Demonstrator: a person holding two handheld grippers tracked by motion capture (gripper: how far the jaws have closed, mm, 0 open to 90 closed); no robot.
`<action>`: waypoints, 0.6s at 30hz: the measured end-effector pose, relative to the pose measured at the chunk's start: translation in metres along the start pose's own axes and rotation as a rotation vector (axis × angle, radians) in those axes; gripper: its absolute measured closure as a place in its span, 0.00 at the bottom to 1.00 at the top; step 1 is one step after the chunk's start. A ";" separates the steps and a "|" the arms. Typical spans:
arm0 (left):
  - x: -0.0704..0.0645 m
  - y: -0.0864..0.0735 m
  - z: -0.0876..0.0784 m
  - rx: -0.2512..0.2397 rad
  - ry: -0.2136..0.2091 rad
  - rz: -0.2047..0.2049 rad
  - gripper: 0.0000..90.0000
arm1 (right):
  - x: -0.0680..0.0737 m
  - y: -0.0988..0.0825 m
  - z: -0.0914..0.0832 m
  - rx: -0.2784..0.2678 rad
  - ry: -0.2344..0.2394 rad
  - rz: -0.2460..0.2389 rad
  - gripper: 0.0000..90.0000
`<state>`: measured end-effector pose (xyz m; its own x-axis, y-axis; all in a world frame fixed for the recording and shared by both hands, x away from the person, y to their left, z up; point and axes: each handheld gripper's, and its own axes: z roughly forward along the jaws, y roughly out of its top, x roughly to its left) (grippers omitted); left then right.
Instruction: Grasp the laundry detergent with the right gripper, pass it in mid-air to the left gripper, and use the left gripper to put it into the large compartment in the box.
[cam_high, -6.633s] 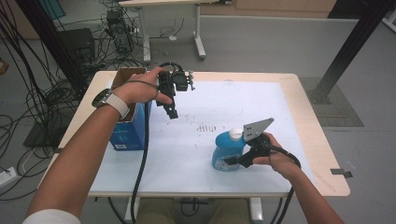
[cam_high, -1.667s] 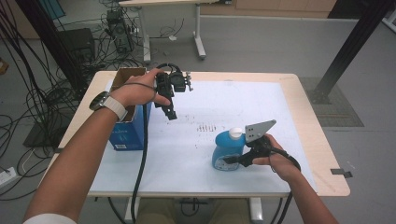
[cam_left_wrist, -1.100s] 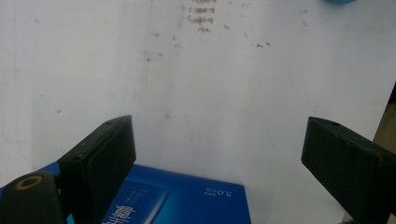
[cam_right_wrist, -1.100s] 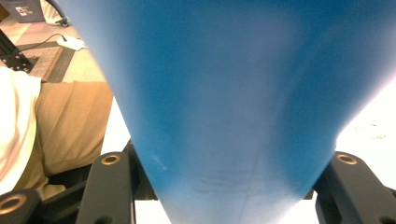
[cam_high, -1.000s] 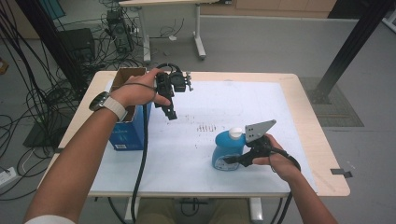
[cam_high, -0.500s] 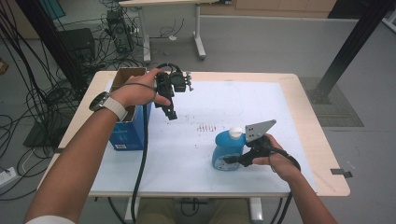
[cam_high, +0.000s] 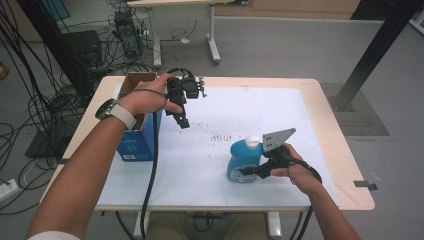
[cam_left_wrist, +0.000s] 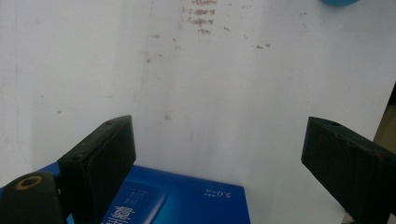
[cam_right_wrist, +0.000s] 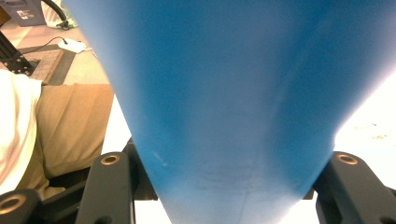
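A blue plastic bottle with a white cap stands at the front right of the white mat. My right gripper is shut on its lower body, and that blue body sits between the two jaws of the right gripper. My left gripper hangs open over the mat's back left, pointing down, with nothing between its fingers. In the left gripper view the left gripper has bare mat between its jaws and the top of a blue box just below.
The blue box, its brown flaps open, stands at the table's left edge under the left wrist. Small dark marks dot the mat's middle. The wooden table rims the mat. Cables and a second desk lie on the floor behind.
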<state>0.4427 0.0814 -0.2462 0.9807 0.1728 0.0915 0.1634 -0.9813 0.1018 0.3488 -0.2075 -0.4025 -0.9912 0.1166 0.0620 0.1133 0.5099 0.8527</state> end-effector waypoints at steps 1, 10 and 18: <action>0.000 0.000 0.000 -0.002 0.000 -0.001 0.11 | 0.000 0.000 0.000 0.000 0.000 0.001 0.48; 0.001 -0.001 0.001 -0.003 0.000 -0.004 0.11 | -0.001 0.000 0.000 -0.005 0.004 0.004 0.48; 0.001 -0.001 0.000 -0.002 0.000 -0.005 0.11 | 0.000 0.000 0.000 -0.001 0.002 0.004 0.48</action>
<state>0.4434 0.0827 -0.2465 0.9798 0.1780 0.0910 0.1684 -0.9802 0.1038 0.3491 -0.2075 -0.4026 -0.9909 0.1173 0.0665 0.1175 0.5087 0.8529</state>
